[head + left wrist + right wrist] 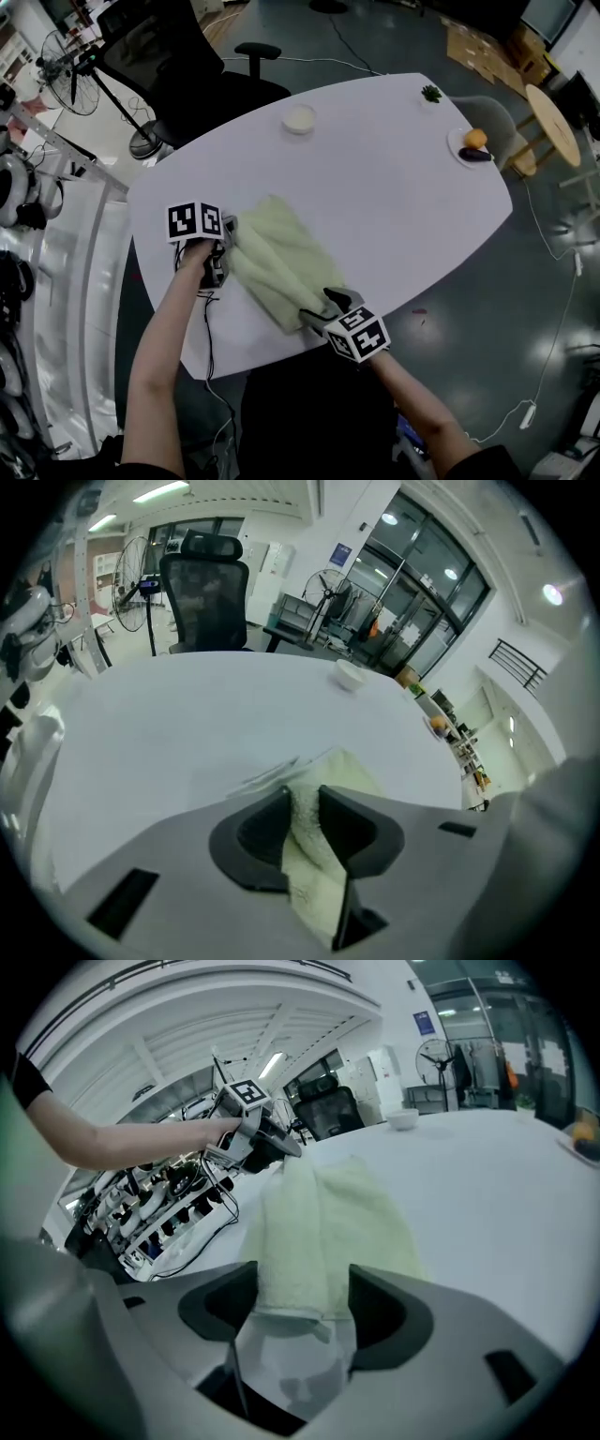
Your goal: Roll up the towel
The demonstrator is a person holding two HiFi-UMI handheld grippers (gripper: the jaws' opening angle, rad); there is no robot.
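Head view: towel (277,262) lies lower-left of centre on table (394,169), bunched into a loose band; roll judged barely begun. Near edge is close; bare top is left twd upper right.
Left gripper view: left gripper (305,794) is clamped on towel end.
Right gripper view: right gripper (302,1283) is spread wide, towel end loose btwn jaws.

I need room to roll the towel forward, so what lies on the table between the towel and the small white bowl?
Nothing: only bare white tabletop separates the towel from the bowl, clearest in the head view.
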